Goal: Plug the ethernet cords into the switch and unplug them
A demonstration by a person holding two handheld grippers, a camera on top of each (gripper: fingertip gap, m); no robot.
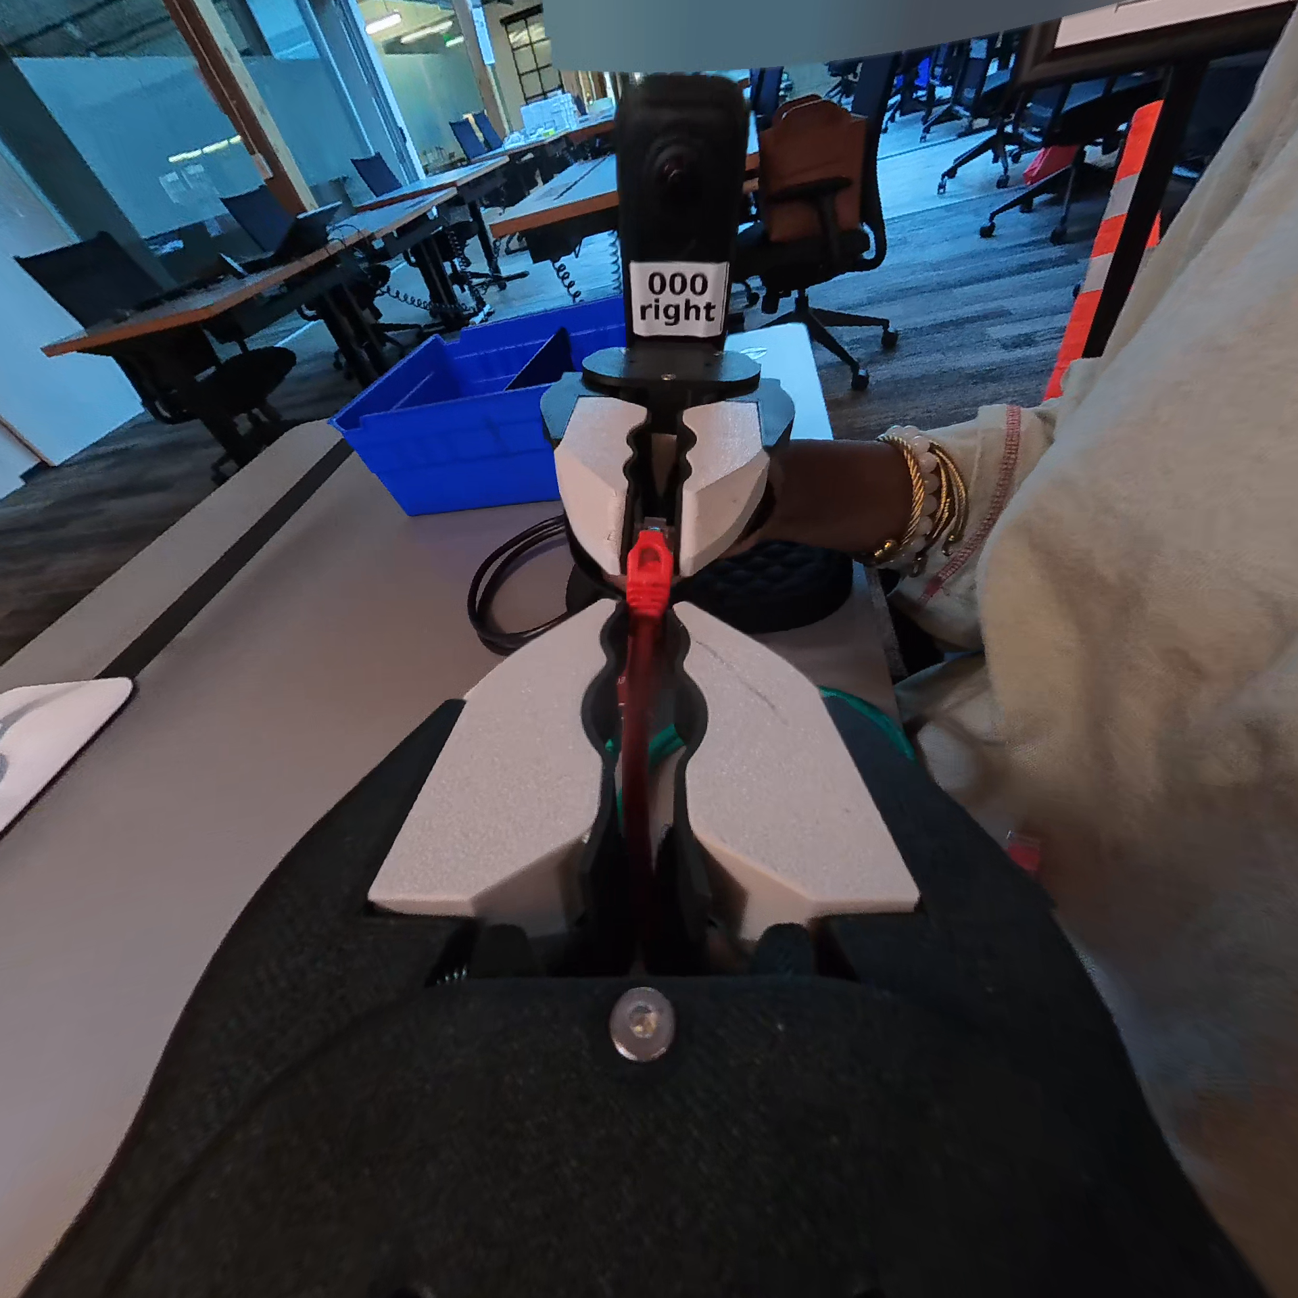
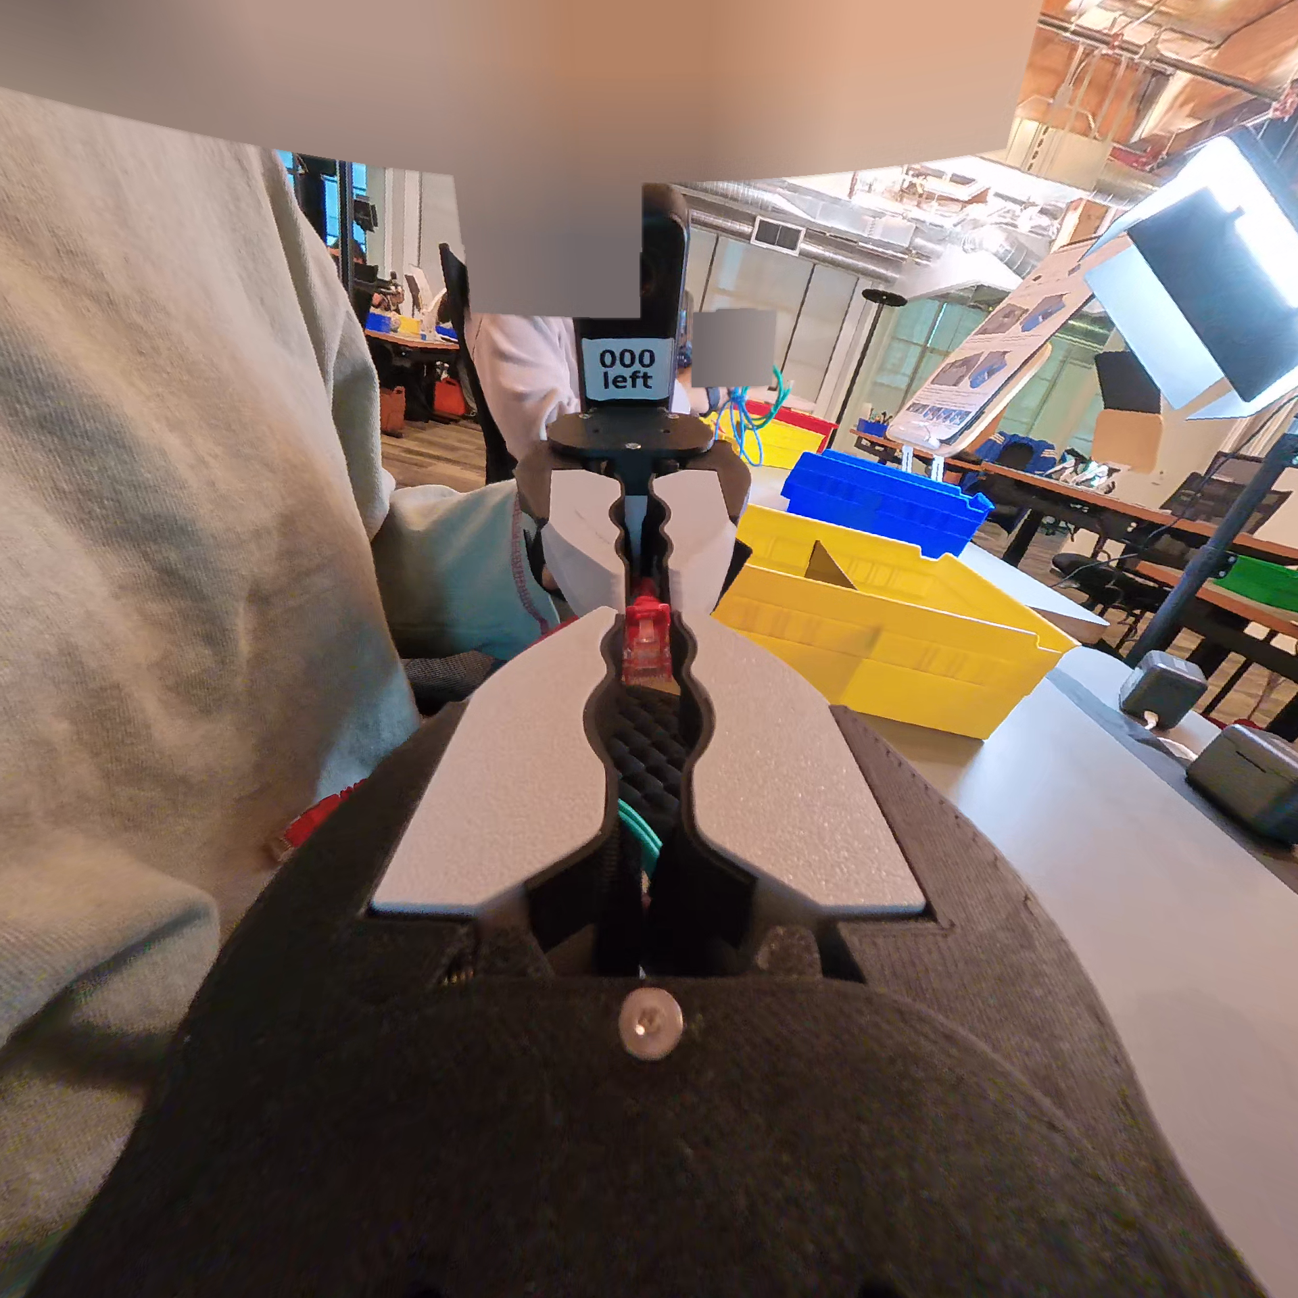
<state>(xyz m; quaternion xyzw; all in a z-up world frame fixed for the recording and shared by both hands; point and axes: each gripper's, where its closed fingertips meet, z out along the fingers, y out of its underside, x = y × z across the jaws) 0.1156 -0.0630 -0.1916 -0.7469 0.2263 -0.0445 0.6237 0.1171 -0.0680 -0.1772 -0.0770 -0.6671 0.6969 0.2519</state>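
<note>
Rows of office desks and chairs fill the room behind a grey surface carrying a blue bin and, in the right wrist view, a yellow bin. Both tools meet nose to nose above it. The left gripper has its fingers nearly together, pinching the red ethernet cord just behind its boot, the cable running back between them. The right gripper is likewise drawn narrow, its fingers clamped on the red connector at the cord's end. A green cable shows beneath. No switch is in view.
</note>
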